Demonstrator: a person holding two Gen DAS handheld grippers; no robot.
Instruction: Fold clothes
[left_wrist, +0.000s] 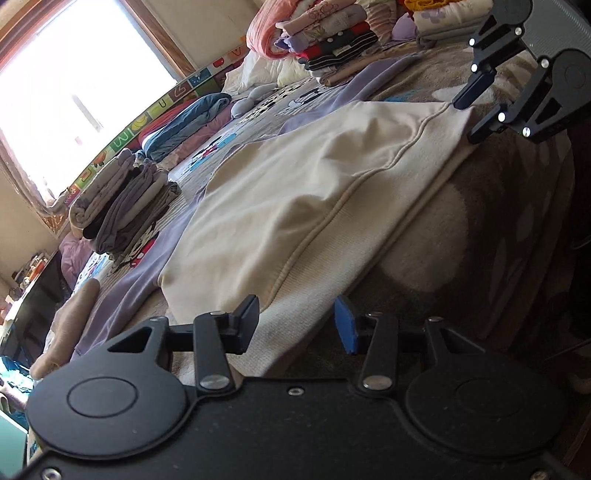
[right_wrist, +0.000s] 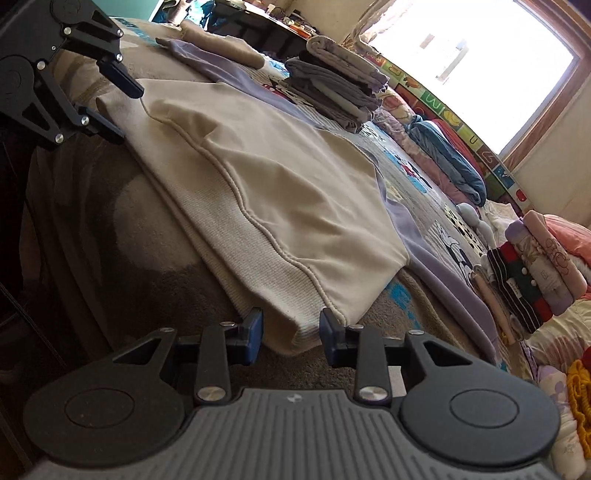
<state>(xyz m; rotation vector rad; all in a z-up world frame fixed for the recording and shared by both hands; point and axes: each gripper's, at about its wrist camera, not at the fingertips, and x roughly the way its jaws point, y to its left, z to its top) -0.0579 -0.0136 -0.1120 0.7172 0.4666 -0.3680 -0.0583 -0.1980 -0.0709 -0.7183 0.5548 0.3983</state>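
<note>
cream sweatshirt (left_wrist: 295, 206) flat on bed (left_wrist: 424, 229) | hem corners between both grippers' jaws | jaws apart

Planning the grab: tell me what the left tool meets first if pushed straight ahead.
The left tool, open, would meet the ribbed hem of the cream sweatshirt right at its fingertips; whether it already touches is unclear.

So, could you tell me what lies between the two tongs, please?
The cream sweatshirt's ribbed hem spans from left tongs to right tongs, in both views.
</note>
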